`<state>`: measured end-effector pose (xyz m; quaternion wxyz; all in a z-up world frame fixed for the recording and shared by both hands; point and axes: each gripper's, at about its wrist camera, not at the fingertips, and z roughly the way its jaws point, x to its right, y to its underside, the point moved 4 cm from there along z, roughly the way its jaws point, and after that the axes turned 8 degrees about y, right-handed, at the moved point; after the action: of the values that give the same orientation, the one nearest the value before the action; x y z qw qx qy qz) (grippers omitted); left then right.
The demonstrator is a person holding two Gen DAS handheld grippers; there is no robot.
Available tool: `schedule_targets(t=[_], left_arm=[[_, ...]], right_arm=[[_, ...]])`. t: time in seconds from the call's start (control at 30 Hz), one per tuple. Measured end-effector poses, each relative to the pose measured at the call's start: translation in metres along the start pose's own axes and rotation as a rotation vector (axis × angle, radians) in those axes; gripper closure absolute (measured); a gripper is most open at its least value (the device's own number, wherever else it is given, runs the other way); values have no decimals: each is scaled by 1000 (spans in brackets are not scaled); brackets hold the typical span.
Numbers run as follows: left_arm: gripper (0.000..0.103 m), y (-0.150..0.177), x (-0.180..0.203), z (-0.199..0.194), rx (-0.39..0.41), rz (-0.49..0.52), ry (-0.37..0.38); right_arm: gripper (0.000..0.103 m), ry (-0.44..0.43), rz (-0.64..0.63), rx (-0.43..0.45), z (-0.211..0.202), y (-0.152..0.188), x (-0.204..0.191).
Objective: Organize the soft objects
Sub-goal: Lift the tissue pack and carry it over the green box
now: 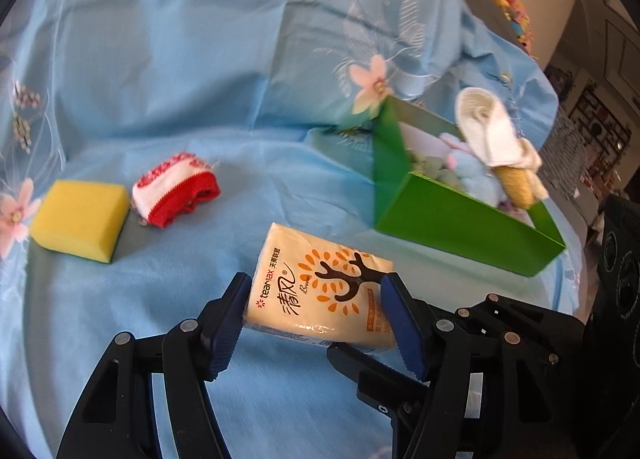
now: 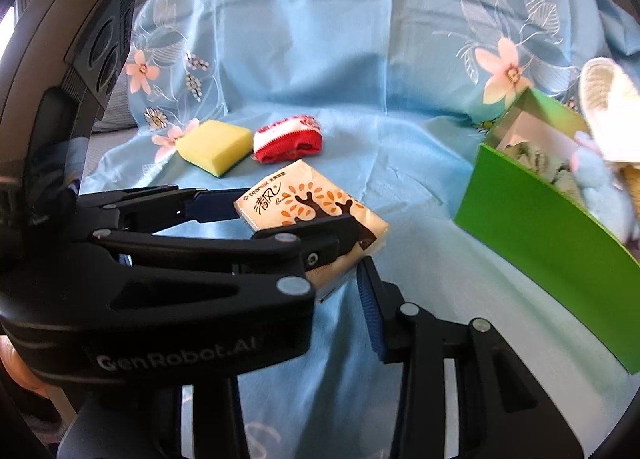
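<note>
The blue floral cloth covers the whole surface. Near its right edge stands the green box, already filled with a blue plush toy and a white slipper that leans out over its rim. Towards the left edge lie a yellow sponge and, just beside it, a red and white knitted piece.

The tissue pack is near the front edge of the cloth, between the fingers of the left gripper. Its long axis points away from the gripper, roughly along the fingers, and the two blue pads touch its long sides, so the jaws are clamped on the pack. In the right wrist view the pack looks tilted, one corner raised; I judge it is lifted a little, but I cannot tell for sure.

The right gripper hangs just behind the pack with its jaws apart and holds nothing. Only one of its fingers shows clearly.

The box lies to the right of the held pack, so the next move is probably a carry to the right and over the near green wall.
</note>
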<state>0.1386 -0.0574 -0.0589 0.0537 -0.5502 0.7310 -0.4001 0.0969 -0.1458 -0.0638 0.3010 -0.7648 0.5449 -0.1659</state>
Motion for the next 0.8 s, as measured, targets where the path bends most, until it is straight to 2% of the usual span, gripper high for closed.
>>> schedule_targets(t=[0.6, 0.8], left_arm=[[36, 1, 90, -68, 92, 159, -34], [36, -5, 118, -78, 115, 205, -29]], right_arm=[[64, -6, 44, 138, -106, 11, 8], [64, 7, 65, 186, -134, 14, 16]])
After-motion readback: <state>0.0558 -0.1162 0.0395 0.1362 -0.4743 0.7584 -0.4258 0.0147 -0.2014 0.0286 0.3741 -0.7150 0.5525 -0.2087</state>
